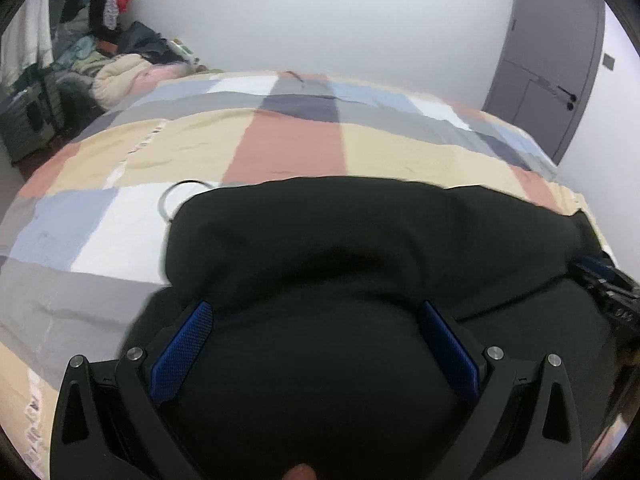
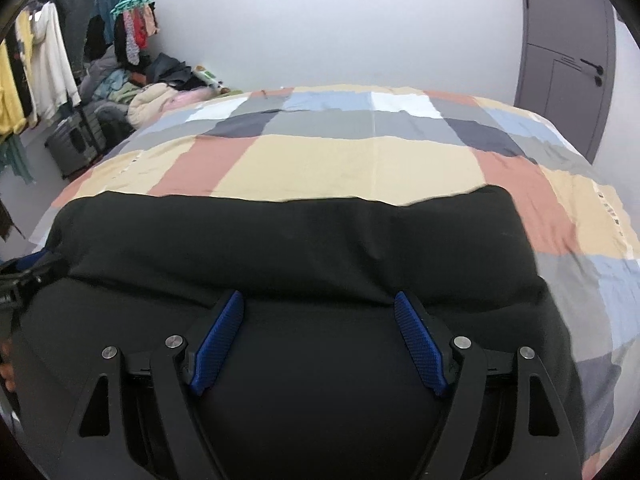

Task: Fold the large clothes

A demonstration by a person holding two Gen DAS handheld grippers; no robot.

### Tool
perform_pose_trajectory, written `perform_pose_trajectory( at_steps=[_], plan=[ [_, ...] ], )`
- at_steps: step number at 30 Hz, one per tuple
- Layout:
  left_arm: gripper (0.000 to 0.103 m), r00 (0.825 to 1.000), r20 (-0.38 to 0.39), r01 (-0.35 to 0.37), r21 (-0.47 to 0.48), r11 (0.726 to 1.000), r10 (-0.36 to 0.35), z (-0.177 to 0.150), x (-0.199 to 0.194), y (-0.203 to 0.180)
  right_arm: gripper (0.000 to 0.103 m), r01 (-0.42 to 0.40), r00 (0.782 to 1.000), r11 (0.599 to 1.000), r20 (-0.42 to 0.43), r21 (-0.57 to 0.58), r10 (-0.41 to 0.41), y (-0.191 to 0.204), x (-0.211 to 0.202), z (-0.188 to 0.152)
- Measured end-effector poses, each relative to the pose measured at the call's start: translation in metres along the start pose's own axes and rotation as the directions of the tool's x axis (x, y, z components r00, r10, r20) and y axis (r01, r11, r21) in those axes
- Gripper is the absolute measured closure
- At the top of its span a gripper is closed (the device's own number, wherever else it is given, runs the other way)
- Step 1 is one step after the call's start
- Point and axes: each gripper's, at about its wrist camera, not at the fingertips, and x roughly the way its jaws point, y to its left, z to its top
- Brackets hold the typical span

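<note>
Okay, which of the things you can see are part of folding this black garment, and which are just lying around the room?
Part of the job: black garment, left tongs, right tongs, checked bed cover.

Lying about: pile of clothes, hanging clothes, suitcase, door.

A big black garment [image 1: 360,248] is spread across the near end of the bed, plain dark fabric with no print showing. It's already doubled over: a thick upper layer ends in a long fold running side to side, lying on a flatter layer beneath. Its far edge runs fairly straight.
</note>
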Motion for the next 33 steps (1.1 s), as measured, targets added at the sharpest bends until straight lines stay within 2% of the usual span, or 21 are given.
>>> perform_pose_trajectory(
  at_steps=[3, 9, 13, 16, 22, 26, 31, 33],
  plan=[
    [0.000, 1.000, -0.006, -0.004, 0.007, 1.000, 0.004, -0.006, 0.000, 0.011, 0.028, 0.010, 1.000, 1.000, 0.004, 0.008, -0.010, -0.013, -0.002, -0.003],
    [0.000, 1.000, -0.010, 0.003, -0.018, 1.000, -0.003, -0.013, -0.008, 0.024, 0.027, 0.002, 1.000, 0.995, -0.006, 0.100, -0.001, -0.049, -0.008, -0.011],
    [0.000, 1.000, -0.006, -0.029, -0.023, 0.999, 0.029, -0.009, -0.022, 0.023, 0.023, 0.029, 0.999, 0.995, 0.022, 0.092, -0.031, -0.047, -0.028, -0.004],
    [0.000, 0.999, 0.010, -0.038, -0.023, 0.999, 0.039, -0.002, -0.045, 0.016, 0.015, 0.023, 0.998, 0.998, 0.050, 0.055, -0.026, -0.036, -0.051, 0.006],
    [0.000, 0.995, 0.099, -0.030, -0.012, 0.999, 0.031, 0.014, -0.126, -0.007, 0.001, -0.047, 0.986, 0.998, 0.163, 0.036, 0.041, -0.013, -0.118, 0.036],
    [0.000, 0.985, 0.171, -0.022, 0.014, 1.000, 0.019, 0.022, -0.190, -0.023, 0.000, -0.094, 0.967, 0.995, 0.242, 0.031, 0.084, 0.003, -0.174, 0.056],
    [0.000, 0.969, 0.247, -0.003, 0.037, 0.999, -0.006, 0.021, -0.268, -0.043, 0.000, -0.100, 0.945, 0.995, 0.312, -0.004, 0.096, 0.029, -0.243, 0.073],
    [0.000, 0.961, 0.276, -0.003, 0.053, 0.999, -0.012, 0.017, -0.298, -0.052, 0.000, -0.108, 0.930, 0.994, 0.349, -0.033, 0.112, 0.041, -0.274, 0.074]
  ],
)
